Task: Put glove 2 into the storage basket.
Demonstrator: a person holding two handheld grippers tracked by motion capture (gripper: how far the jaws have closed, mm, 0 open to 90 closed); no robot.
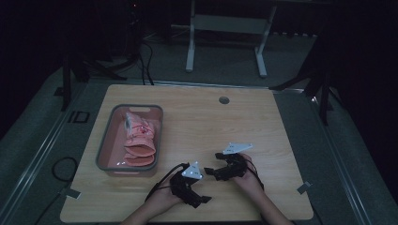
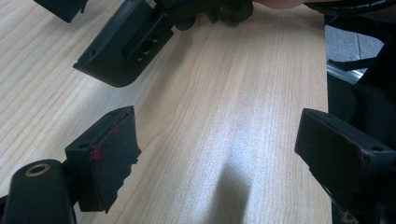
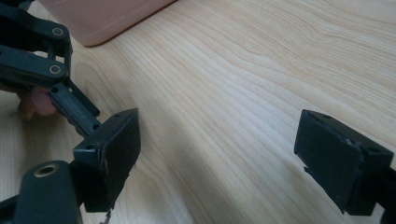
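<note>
My left gripper is low over the wooden table near its front edge, held in a hand and pointing right. In the left gripper view its jaws stand wide apart over bare wood with nothing between them. My right gripper is just behind and to the right of it and points left. In the right gripper view its jaws are also open over bare wood. The two grippers are close together; one jaw of the right gripper shows ahead of the left one.
A grey-rimmed bin at the table's left holds pink folded items; its corner lies ahead of the right gripper. The left gripper's linkage is at that view's left. A round hole is near the far edge.
</note>
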